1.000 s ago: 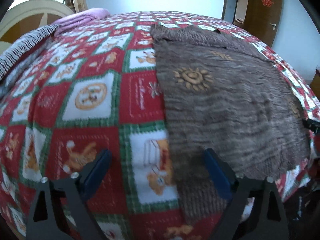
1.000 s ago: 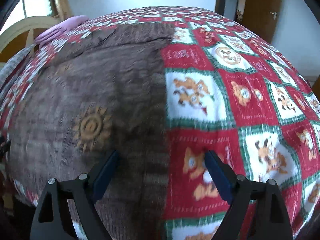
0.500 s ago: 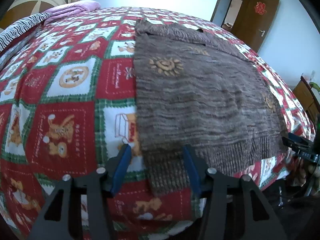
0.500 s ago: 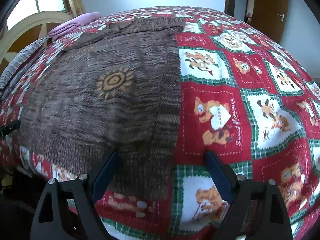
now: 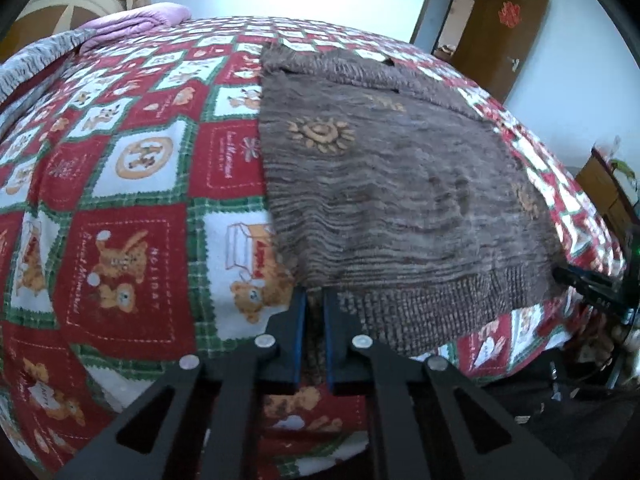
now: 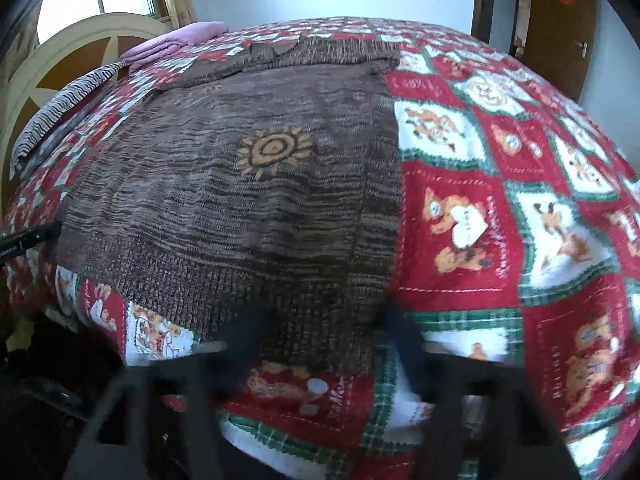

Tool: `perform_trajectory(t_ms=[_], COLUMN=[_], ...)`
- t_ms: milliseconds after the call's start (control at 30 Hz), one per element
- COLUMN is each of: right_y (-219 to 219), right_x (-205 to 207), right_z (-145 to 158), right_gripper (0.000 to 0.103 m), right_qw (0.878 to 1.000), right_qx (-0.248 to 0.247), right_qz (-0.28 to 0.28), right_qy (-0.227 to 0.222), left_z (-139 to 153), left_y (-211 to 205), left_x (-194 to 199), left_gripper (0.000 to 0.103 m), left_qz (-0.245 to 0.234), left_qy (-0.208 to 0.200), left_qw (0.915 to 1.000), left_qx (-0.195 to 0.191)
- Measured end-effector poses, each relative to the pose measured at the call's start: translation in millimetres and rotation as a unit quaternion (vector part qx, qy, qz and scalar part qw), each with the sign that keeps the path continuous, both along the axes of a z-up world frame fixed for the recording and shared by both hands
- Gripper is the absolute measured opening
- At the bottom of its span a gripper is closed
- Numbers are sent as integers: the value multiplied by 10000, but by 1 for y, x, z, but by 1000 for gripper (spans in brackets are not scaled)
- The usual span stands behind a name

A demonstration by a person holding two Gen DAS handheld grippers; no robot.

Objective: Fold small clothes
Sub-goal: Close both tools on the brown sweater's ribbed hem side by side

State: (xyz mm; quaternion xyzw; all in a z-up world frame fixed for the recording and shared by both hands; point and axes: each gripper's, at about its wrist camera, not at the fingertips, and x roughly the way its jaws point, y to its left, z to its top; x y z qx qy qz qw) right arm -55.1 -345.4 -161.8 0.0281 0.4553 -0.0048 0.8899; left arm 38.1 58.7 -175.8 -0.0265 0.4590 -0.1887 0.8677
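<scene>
A brown knitted sweater (image 5: 392, 192) with orange sun motifs lies flat on the bed, hem towards me; it also shows in the right wrist view (image 6: 248, 200). My left gripper (image 5: 315, 300) is shut on the sweater's near left hem corner, its blue pads pinching the ribbed edge. My right gripper (image 6: 320, 332) is at the near right hem corner; its fingers are blurred by motion and straddle the hem with a gap between them. The right gripper's tip shows at the right edge of the left wrist view (image 5: 584, 284).
The bed wears a red, white and green checked blanket with bear pictures (image 5: 120, 216). A pink folded blanket (image 5: 136, 20) and a striped cloth (image 6: 60, 108) lie by the headboard (image 6: 72, 52). A brown door (image 5: 504, 28) stands at the far right.
My left gripper has closed from open onto the sweater's hem corner. My right gripper has moved back to the hem's other corner and its fingers have come closer together.
</scene>
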Motion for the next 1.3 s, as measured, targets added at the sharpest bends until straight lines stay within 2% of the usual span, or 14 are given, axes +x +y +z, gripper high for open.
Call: perform_trajectory(t_ms=[33, 100, 133, 367, 433, 533, 667, 700, 767, 833, 1000, 1067, 1167, 1300], right_y=[-4, -12, -15, -26, -25, -21, -21, -22, -26, -31, -53, -60, -63, -64], right_x=[0, -3, -5, -7, -7, -7, -7, -8, -7, -10, -28, -33, -31, -22], right_z=[2, 5, 7, -5, -4, -5, -6, -7, -6, 2, 49, 63, 69, 68], right_gripper=[22, 10, 9, 9, 9, 10, 10, 10, 10, 5, 4, 4, 4, 4], right_qw=[9999, 9993, 9992, 9963, 9969, 9978, 9982, 9980, 9971, 9946, 9851, 9805, 9771, 9735], right_qx=[145, 351, 385, 777, 706, 584, 537, 572, 723, 1020, 1402, 1529, 1664, 1891], right_qz=[-8, -95, -115, -349, -326, -294, -246, -250, -231, -169, -182, -209, -240, -242], right_qy=[-9, -43, -72, 98, 83, 55, 30, 27, 30, -92, -978, -1221, -1307, -1263], left_z=[4, 10, 11, -8, -7, -7, -10, -10, -7, 2, 32, 39, 40, 43], left_y=[5, 11, 13, -1, 0, 2, 1, 0, -1, 8, 25, 24, 20, 18], left_x=[1, 1, 2, 2, 1, 2, 1, 0, 0, 3, 5, 6, 11, 21], left_gripper=[8, 8, 8, 10, 12, 23, 25, 22, 8, 8, 7, 7, 7, 7], left_qz=[34, 81, 79, 44, 112, 204, 158, 126, -12, 28, 60, 17, -15, -45], left_qy=[-52, -114, -142, -72, -123, -100, -159, -195, -240, -274, -510, -587, -568, -464], left_qw=[10000, 9998, 9997, 9999, 9997, 9996, 9996, 9995, 9994, 9996, 9979, 9973, 9976, 9974], left_qx=[-52, -124, -158, 140, 161, 160, 195, 216, 256, 85, -399, -438, -403, -545])
